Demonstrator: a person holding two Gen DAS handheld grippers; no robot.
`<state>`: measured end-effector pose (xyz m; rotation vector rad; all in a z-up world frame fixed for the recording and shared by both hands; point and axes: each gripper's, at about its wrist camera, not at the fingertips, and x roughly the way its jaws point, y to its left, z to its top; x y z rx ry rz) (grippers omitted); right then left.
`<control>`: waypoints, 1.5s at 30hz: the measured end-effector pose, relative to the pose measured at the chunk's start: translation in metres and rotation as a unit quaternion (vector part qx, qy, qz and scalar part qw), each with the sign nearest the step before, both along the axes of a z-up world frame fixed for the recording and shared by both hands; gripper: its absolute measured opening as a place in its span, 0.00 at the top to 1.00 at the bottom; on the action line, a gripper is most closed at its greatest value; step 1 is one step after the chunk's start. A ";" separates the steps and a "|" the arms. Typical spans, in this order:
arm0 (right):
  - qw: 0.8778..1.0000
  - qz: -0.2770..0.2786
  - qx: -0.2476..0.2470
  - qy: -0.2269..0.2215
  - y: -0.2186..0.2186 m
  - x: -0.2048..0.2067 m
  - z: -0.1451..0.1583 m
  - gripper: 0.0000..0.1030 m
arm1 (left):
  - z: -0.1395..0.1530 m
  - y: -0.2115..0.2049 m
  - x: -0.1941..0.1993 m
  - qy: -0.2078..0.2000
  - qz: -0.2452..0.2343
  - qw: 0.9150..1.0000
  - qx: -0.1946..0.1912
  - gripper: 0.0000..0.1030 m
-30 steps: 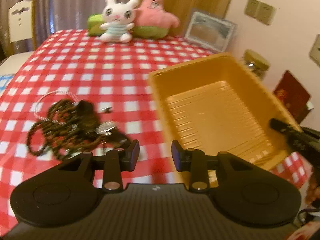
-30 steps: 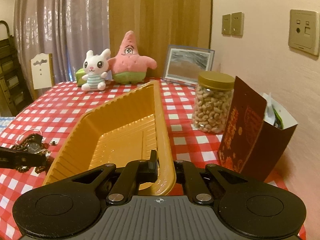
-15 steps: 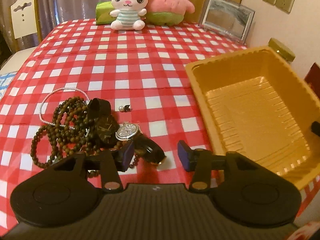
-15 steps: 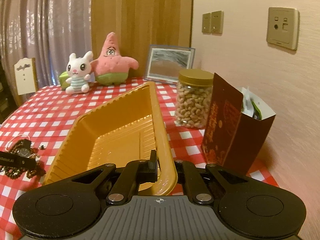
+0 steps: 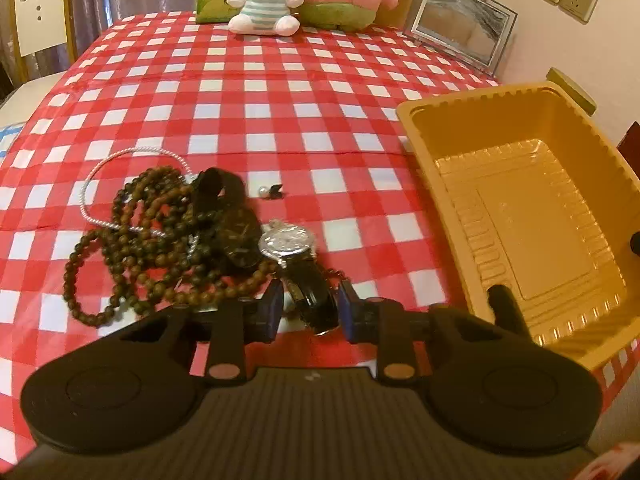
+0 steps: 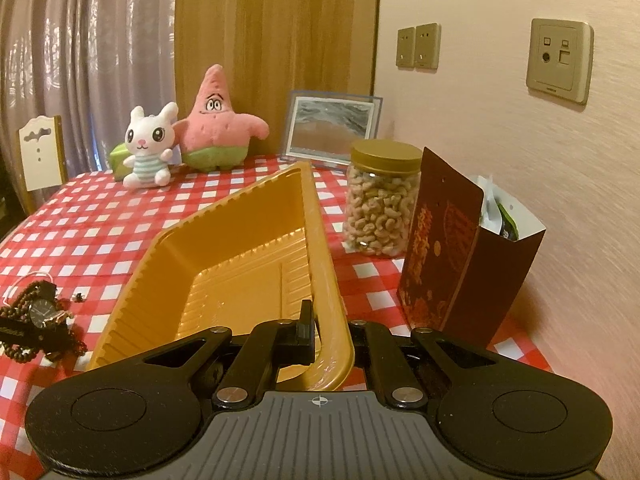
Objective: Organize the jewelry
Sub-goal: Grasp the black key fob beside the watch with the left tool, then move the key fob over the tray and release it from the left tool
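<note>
Watch strap (image 5: 313,300), black, lies between the spread fingers of the left gripper (image 5: 309,311), just left of the gold tray (image 5: 440,200); close squarely on the strap alone, clear of the wooden bead strands (image 5: 160,248) tangled beside it. Right gripper (image 6: 329,334) low and level, clenched on the tray's near rim.

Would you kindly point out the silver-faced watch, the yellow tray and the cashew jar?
silver-faced watch (image 5: 287,240), left wrist view, on its dial.
yellow tray (image 5: 434,168), left wrist view, on its left wall.
cashew jar (image 6: 380,212), right wrist view, on its glass body.
</note>
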<state>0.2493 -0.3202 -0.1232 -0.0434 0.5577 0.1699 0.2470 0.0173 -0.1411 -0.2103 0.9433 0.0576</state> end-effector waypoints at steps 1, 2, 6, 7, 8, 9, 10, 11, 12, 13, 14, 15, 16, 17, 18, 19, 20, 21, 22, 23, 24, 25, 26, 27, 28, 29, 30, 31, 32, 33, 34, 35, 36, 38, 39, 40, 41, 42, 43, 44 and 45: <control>1.000 0.000 0.000 0.001 0.000 0.000 0.000 0.95 | -0.001 0.002 -0.002 0.002 -0.001 1.000 0.000 0.75; 1.000 -0.001 0.000 0.003 -0.001 0.000 0.000 0.95 | -0.001 0.004 -0.003 0.003 -0.002 1.000 0.001 0.76; 1.000 -0.002 0.001 0.006 -0.001 0.001 -0.001 0.95 | -0.003 0.008 -0.003 0.002 -0.011 1.000 0.004 0.86; 1.000 -0.002 0.000 0.006 0.000 0.001 -0.001 0.95 | -0.002 0.008 -0.004 0.000 -0.015 1.000 0.004 0.87; 1.000 -0.001 -0.001 0.007 0.000 0.001 -0.002 0.95 | -0.002 0.008 -0.003 -0.001 -0.018 1.000 0.007 0.88; 1.000 -0.001 -0.002 0.007 0.000 0.000 -0.002 0.95 | -0.001 0.008 -0.003 -0.003 -0.021 1.000 0.011 0.88; 1.000 -0.002 -0.002 0.007 0.000 0.000 -0.002 0.95 | 0.000 0.008 -0.004 -0.005 -0.023 1.000 0.013 0.88; 1.000 -0.002 -0.002 0.007 0.000 0.000 -0.002 0.95 | 0.001 0.008 -0.005 -0.008 -0.022 1.000 0.014 0.88; 1.000 -0.002 -0.002 0.007 0.001 0.000 -0.002 0.95 | 0.003 0.009 -0.005 -0.010 -0.023 1.000 0.013 0.88; 1.000 -0.002 -0.001 0.007 0.001 0.000 -0.002 0.95 | 0.004 0.009 -0.005 -0.013 -0.024 1.000 0.011 0.88; 1.000 -0.002 -0.002 0.008 0.000 0.001 -0.002 0.95 | 0.006 0.010 -0.006 -0.017 -0.025 0.999 0.011 0.88; 1.000 -0.002 -0.002 0.008 0.001 0.000 -0.002 0.95 | 0.009 0.011 -0.007 -0.021 -0.026 0.999 0.011 0.88; 1.000 -0.002 -0.002 0.008 0.001 0.000 -0.002 0.95 | 0.011 0.012 -0.007 -0.024 -0.027 0.999 0.010 0.88; 1.000 -0.002 -0.002 0.008 0.001 0.001 -0.002 0.95 | 0.014 0.013 -0.007 -0.026 -0.028 0.999 0.008 0.88; 1.000 -0.001 -0.002 0.008 0.001 0.000 -0.002 0.95 | 0.017 0.014 -0.007 -0.028 -0.028 0.999 0.004 0.88; 1.000 -0.001 -0.002 0.008 0.001 0.000 -0.002 0.95 | 0.020 0.015 -0.007 -0.030 -0.029 0.999 0.001 0.88; 1.000 -0.001 -0.003 0.009 0.001 0.000 -0.002 0.95 | 0.023 0.015 -0.008 -0.034 -0.032 0.999 0.001 0.88; 1.000 -0.001 -0.002 0.009 0.001 0.000 -0.002 0.95 | 0.026 0.014 -0.008 -0.038 -0.035 0.999 0.001 0.88; 1.000 -0.001 -0.002 0.010 0.002 0.000 -0.003 0.95 | 0.030 0.013 -0.009 -0.044 -0.038 0.998 0.001 0.88; 1.000 -0.001 -0.002 0.010 0.001 0.000 -0.003 0.95 | 0.034 0.011 -0.010 -0.049 -0.042 0.998 0.000 0.88; 1.000 0.000 -0.002 0.010 0.001 0.000 -0.003 0.95 | 0.037 0.010 -0.010 -0.054 -0.046 0.998 -0.001 0.88; 1.000 -0.001 -0.002 0.010 0.001 0.000 -0.003 0.95 | 0.041 0.008 -0.010 -0.060 -0.050 0.997 -0.004 0.88; 1.000 0.000 -0.002 0.010 0.001 0.000 -0.003 0.95 | 0.045 0.006 -0.009 -0.065 -0.056 0.996 -0.007 0.88; 1.000 0.000 -0.002 0.010 0.001 0.000 -0.003 0.95 | 0.049 0.002 -0.009 -0.071 -0.064 0.995 -0.010 0.88; 1.000 -0.001 -0.002 0.011 0.001 0.000 -0.003 0.95 | 0.052 -0.001 -0.008 -0.077 -0.071 0.994 -0.014 0.88; 1.000 -0.001 -0.001 0.011 0.001 0.000 -0.003 0.95 | 0.055 -0.005 -0.006 -0.083 -0.080 0.993 -0.019 0.88; 1.000 -0.001 -0.001 0.012 0.001 0.000 -0.003 0.95 | 0.057 -0.009 -0.006 -0.088 -0.087 0.992 -0.023 0.88; 1.000 -0.001 0.000 0.012 0.001 -0.001 -0.004 0.95 | 0.058 -0.014 -0.004 -0.092 -0.095 0.991 -0.026 0.88; 1.000 -0.001 -0.001 0.012 0.001 -0.001 -0.004 0.95 | 0.058 -0.019 -0.001 -0.095 -0.104 0.990 -0.031 0.88; 1.000 -0.001 -0.001 0.012 0.001 -0.001 -0.004 0.95 | 0.058 -0.024 0.001 -0.097 -0.113 0.988 -0.035 0.88; 1.000 -0.001 -0.002 0.012 0.001 -0.001 -0.003 0.95 | 0.057 -0.030 0.004 -0.098 -0.124 0.987 -0.039 0.88; 1.000 -0.001 -0.002 0.012 0.002 -0.002 -0.004 0.95 | 0.056 -0.036 0.007 -0.100 -0.133 0.985 -0.041 0.88; 1.000 -0.001 -0.002 0.013 0.002 -0.002 -0.003 0.95 | 0.055 -0.041 0.009 -0.102 -0.143 0.984 -0.042 0.88; 1.000 -0.001 -0.003 0.013 0.002 -0.003 -0.003 0.95 | 0.050 -0.052 0.014 -0.103 -0.160 0.981 -0.046 0.88; 1.000 -0.001 -0.004 0.013 0.002 -0.003 -0.003 0.95 | 0.047 -0.056 0.019 -0.100 -0.166 0.980 -0.049 0.88; 1.000 -0.001 -0.003 0.013 0.002 -0.003 -0.003 0.95 | 0.044 -0.060 0.023 -0.095 -0.172 0.979 -0.051 0.88; 1.000 -0.002 -0.003 0.014 0.003 -0.003 -0.003 0.95 | 0.040 -0.063 0.026 -0.092 -0.174 0.979 -0.051 0.88; 1.000 -0.002 -0.003 0.014 0.003 -0.002 -0.003 0.95 | 0.035 -0.066 0.029 -0.088 -0.178 0.979 -0.049 0.88; 1.000 -0.002 -0.003 0.014 0.003 -0.003 -0.003 0.95 | 0.031 -0.068 0.032 -0.083 -0.182 0.979 -0.049 0.88; 1.000 -0.002 -0.004 0.014 0.003 -0.003 -0.003 0.95 | 0.027 -0.070 0.034 -0.078 -0.183 0.979 -0.049 0.88; 1.000 -0.002 -0.005 0.014 0.003 -0.003 -0.002 0.95 | 0.025 -0.071 0.036 -0.077 -0.183 0.979 -0.052 0.88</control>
